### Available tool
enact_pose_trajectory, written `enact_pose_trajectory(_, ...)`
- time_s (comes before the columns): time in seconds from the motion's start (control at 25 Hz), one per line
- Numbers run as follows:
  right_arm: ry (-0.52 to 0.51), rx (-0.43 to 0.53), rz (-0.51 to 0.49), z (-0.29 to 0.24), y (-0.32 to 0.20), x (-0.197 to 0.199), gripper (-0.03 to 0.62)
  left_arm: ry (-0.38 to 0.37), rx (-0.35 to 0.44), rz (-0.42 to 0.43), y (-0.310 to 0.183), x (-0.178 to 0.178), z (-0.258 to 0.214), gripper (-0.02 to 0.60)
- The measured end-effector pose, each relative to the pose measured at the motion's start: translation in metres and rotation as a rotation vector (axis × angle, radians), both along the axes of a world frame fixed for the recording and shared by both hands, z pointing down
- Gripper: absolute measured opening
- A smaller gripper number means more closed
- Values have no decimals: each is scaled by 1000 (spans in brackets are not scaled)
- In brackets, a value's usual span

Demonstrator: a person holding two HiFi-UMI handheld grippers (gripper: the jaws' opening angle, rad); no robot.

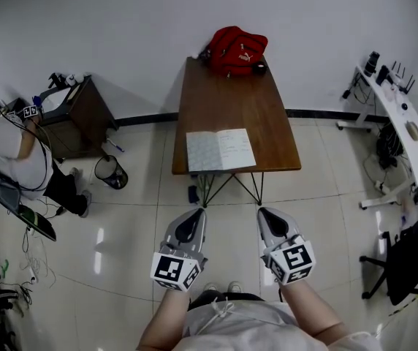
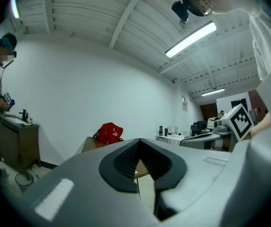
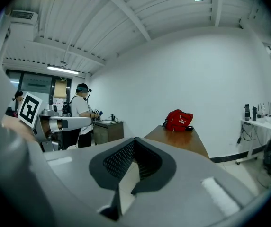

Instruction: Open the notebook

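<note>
- The notebook (image 1: 220,150) lies open, pages up, at the near edge of the desk (image 1: 231,97), so the task looks done.
- The left gripper (image 1: 194,214) and right gripper (image 1: 266,213) hang short of the desk, apart from the notebook. The 2 pairs of fingers are clenched on nothing, probably because no grip is needed now.
- A red bag (image 1: 237,50) sits at the far end, clear of the pages.

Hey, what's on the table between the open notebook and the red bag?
Nothing. In the head view, only bare brown table top lies between the notebook and the red bag.
</note>
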State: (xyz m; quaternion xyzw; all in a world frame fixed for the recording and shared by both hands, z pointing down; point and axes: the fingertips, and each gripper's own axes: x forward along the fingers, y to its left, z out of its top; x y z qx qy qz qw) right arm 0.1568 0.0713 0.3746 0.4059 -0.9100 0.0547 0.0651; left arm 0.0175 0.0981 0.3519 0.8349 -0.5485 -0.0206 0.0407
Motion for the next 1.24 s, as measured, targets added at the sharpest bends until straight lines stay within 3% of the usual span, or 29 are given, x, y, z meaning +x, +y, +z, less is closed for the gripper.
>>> enact_pose_trajectory(0.4, 14, 13, -11, -5, 15, -16, 6, -25, -23, 74, 9, 2, 3, 5)
enact_pose_trajectory(0.72, -15, 31, -32, -20, 27, -22, 6, -38, 60, 117, 16, -5, -21, 5)
enact_pose_trajectory(1.24, 7, 55, -27, -26, 31, -39, 6, -20, 56, 134, 23, -24, -26, 5)
